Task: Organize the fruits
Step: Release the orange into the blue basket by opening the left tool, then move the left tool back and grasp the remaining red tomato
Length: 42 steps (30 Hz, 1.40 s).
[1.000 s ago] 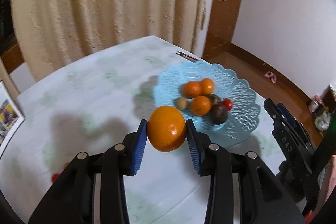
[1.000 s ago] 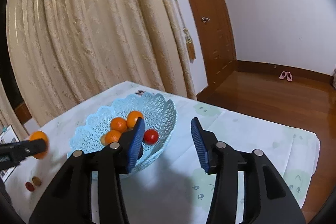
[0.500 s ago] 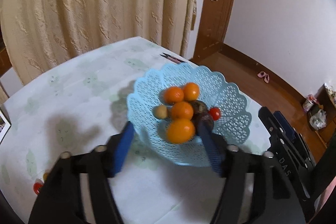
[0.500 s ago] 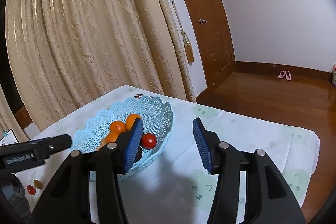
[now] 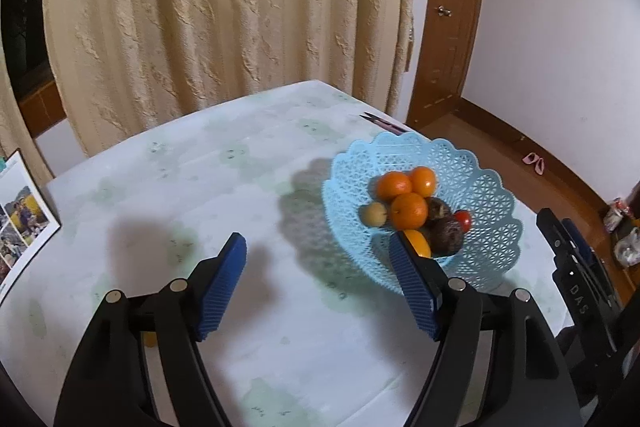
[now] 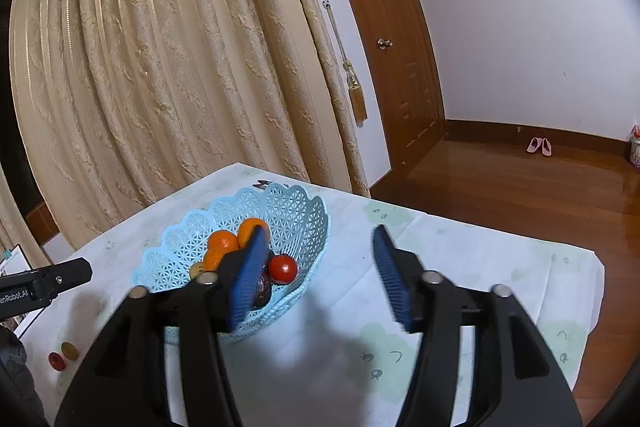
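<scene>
Currently the left gripper hangs over the counter beside the basket, its jaws wide and empty; they have just been opening, and nothing lies between them. The large orange sits in the basket at its near edge, partly hidden behind the left gripper's right-hand pad, touching the dark fruit. Three smaller oranges, a pale round fruit and a red tomato fill the rest, so the near edge was probably the free spot.

The right gripper hovers above the counter at the basket's other side, jaws moderately apart and empty; they too have just been opening, probably in readiness for the next pick. Two small fruits remain on the counter, well apart from the basket, so sorting looks unfinished
</scene>
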Each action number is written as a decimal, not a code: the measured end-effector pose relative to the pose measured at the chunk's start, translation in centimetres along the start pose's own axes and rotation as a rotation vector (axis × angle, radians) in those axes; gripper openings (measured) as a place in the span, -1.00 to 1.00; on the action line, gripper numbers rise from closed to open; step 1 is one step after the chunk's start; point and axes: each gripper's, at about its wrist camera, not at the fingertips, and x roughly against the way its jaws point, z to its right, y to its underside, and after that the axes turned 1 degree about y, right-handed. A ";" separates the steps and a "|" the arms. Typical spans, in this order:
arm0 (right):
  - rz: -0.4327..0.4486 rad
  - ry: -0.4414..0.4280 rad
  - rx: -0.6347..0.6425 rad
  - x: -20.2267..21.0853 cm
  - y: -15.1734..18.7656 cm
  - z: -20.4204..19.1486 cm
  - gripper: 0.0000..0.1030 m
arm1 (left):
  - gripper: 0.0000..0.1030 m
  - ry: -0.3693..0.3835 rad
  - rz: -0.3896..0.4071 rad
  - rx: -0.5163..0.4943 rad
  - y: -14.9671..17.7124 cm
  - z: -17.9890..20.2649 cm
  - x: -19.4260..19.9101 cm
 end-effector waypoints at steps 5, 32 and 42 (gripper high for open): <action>-0.029 -0.026 0.016 0.3 0.4 -0.7 0.18 | 0.46 -0.044 0.013 0.005 0.4 -1.1 0.6; -0.138 -0.265 0.154 2.2 1.9 -10.8 0.39 | 0.76 -0.209 0.028 0.074 3.3 -10.3 4.6; -0.207 -0.306 0.184 1.7 3.4 -12.7 0.39 | 0.76 -0.217 -0.071 0.162 5.2 -15.3 4.1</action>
